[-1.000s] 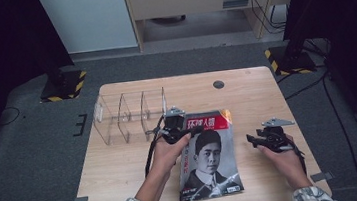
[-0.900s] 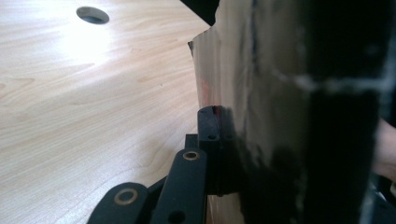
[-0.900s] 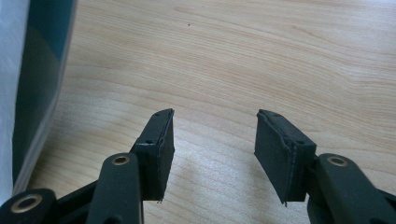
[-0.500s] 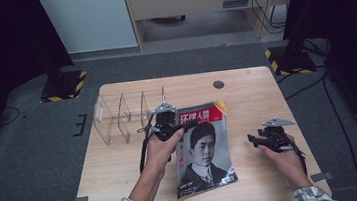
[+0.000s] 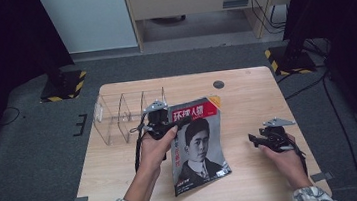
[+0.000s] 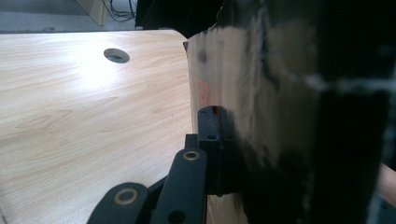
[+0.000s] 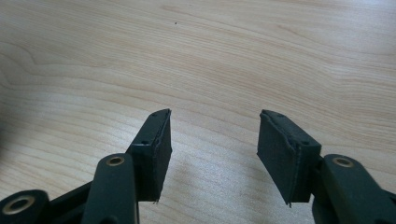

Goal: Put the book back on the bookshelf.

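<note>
High view: your left tongs (image 5: 169,126) clamp the magazine (image 5: 197,144) at its top left corner, top end lifted, bottom edge on the tabletop (image 5: 245,88). The clear acrylic file rack (image 5: 122,114) stands just left of it. Your right tongs (image 5: 257,139) rest apart near the right edge, jaws just opened a bit wider with nothing between.

Left gripper view: tongs (image 6: 219,140) pinch the glossy cover edge (image 6: 243,93). Thin grip, so the limp pages could sag or slip out.

Right gripper view: tongs (image 7: 212,140) gape over bare wood. Risk: the corner hits a rack divider and the rack tips.
</note>
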`<state>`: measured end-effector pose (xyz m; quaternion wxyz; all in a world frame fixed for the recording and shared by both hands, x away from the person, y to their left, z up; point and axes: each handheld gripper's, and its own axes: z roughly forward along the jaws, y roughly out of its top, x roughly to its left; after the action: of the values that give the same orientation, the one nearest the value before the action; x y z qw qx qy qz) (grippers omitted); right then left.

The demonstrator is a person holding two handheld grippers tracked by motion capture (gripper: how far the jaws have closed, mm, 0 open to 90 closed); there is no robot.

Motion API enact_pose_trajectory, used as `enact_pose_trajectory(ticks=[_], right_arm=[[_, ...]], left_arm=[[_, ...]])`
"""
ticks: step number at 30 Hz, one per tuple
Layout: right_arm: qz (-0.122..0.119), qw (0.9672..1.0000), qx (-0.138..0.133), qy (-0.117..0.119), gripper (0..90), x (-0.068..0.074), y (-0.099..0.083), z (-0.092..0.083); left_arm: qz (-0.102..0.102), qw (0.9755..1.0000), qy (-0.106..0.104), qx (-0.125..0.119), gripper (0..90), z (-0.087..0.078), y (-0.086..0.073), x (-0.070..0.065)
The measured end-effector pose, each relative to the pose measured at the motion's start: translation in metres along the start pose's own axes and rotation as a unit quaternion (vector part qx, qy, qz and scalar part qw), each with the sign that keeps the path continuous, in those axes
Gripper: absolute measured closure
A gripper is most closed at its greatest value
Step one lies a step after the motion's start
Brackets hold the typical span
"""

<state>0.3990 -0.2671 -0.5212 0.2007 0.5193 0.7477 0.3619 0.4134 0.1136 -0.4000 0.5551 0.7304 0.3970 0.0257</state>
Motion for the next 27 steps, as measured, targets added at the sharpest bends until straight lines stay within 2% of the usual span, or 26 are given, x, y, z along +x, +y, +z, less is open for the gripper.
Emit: enact_pose_trajectory(ticks=[27], right_arm=[[0.003, 0.9999, 0.001, -0.011, 43.4, -0.003, -0.001, 0.000]], left_arm=[[0.002, 0.9994, 0.006, -0.033, 86.6, -0.041, 0.003, 0.001]])
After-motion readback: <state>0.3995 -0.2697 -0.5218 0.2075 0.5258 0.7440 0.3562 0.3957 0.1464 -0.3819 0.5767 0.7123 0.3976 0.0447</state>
